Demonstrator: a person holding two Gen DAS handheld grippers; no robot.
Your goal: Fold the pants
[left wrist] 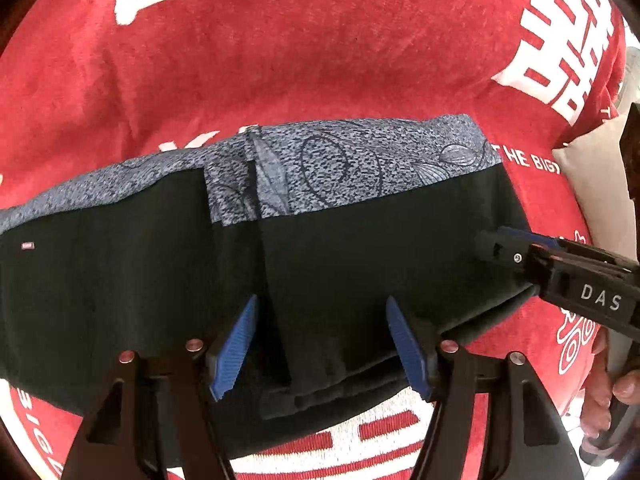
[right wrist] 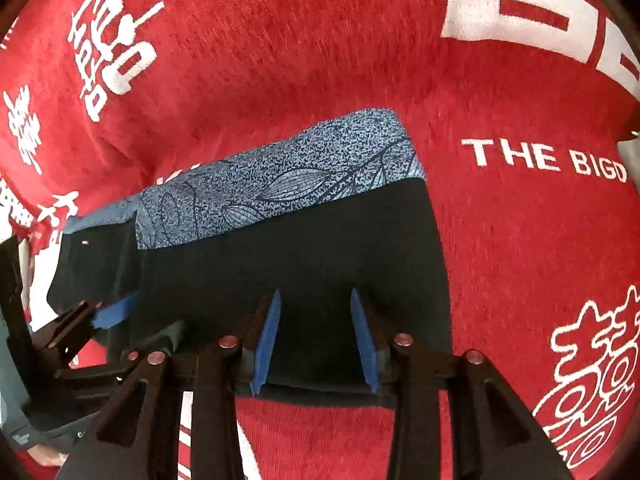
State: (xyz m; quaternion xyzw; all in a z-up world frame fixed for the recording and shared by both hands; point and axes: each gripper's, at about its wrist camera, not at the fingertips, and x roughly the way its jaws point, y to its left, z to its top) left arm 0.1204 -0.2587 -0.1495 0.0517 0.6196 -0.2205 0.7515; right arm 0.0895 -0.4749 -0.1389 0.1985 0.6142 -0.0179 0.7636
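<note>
The pants (left wrist: pixel 340 248) lie folded on a red blanket (left wrist: pixel 280 60), a black layer over a blue-grey leaf-patterned layer (left wrist: pixel 340 160). My left gripper (left wrist: pixel 322 308) is open, its blue pads over the near edge of the black cloth, around a raised fold. My right gripper (right wrist: pixel 316 300) is open over the black cloth's near right corner (right wrist: pixel 320 384). The pants also show in the right wrist view (right wrist: pixel 300 256). The right gripper shows in the left wrist view (left wrist: pixel 492 244); the left gripper shows in the right wrist view (right wrist: pixel 116 312).
The red blanket (right wrist: pixel 520 240) with white lettering covers the whole surface around the pants. A pale cushion (left wrist: pixel 600 184) sits at the right edge in the left wrist view. My hand (left wrist: pixel 608 400) holds the right gripper's handle.
</note>
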